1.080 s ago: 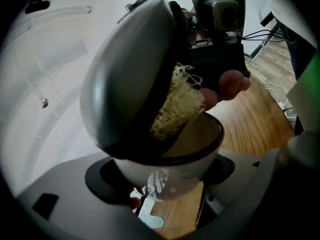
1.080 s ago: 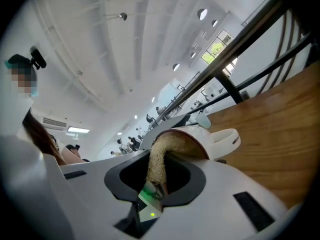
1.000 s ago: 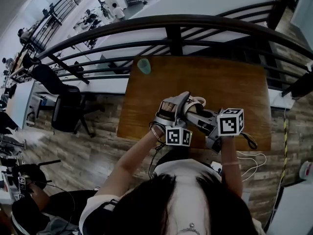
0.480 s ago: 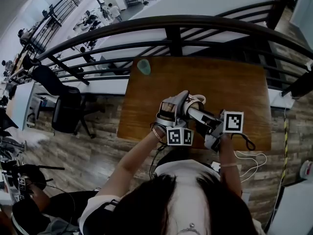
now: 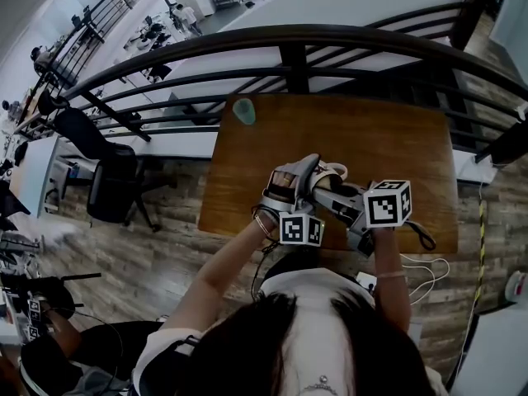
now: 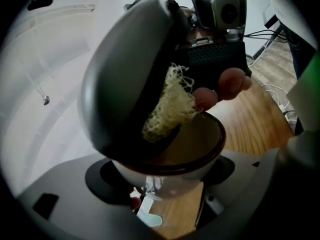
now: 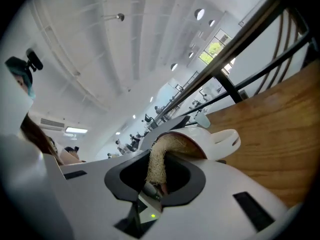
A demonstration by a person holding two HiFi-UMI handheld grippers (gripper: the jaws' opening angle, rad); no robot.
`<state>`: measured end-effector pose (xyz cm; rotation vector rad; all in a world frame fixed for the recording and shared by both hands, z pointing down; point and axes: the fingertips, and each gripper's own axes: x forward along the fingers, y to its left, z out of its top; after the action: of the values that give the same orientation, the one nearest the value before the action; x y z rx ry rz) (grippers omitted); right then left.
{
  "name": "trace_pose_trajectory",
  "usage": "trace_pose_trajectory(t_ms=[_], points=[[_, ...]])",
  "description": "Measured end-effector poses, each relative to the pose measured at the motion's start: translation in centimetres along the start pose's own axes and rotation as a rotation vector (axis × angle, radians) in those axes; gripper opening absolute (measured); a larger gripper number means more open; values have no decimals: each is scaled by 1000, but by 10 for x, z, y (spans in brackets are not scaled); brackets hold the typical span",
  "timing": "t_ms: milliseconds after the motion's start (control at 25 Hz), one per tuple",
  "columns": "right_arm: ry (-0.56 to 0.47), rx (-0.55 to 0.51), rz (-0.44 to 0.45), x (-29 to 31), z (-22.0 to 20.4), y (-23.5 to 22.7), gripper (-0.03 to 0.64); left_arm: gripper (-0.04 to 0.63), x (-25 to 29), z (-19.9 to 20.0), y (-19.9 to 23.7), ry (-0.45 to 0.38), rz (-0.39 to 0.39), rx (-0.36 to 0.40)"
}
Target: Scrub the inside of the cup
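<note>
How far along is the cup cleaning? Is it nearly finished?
Done: the left claw grips the cup, and the right claw grips the scrubber.
In hand: the scrubber is pushed into the cup's mouth, against the inner wall.
Left: I can't tell whether the inside is clean, so more scrubbing probably follows, then setting the cup on the table.

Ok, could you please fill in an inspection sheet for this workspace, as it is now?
Surface: brown wooden table.
Job's things: cup, white outside, brown inside, held over the table; fibrous scrubber reaching into it.
Clutter: small teal object at the table's far left corner.
Grippers: left gripper shut on the cup; right gripper shut on the scrubber.
Cables: white cable on the floor beside the table's right side.
Surroundings: dark railing behind the table; office chair on its left.
</note>
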<state>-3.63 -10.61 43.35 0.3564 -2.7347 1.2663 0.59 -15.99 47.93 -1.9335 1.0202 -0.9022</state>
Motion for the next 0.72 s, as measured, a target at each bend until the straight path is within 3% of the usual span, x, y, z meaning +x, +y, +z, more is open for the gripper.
trace_pose_trajectory(t_ms=[160, 720], points=[[96, -106, -45, 6, -9, 1, 78, 407, -2, -3, -2, -2, -9, 13], [267, -299, -114, 9, -28, -8, 78, 407, 1, -6, -11, -2, -45, 69]])
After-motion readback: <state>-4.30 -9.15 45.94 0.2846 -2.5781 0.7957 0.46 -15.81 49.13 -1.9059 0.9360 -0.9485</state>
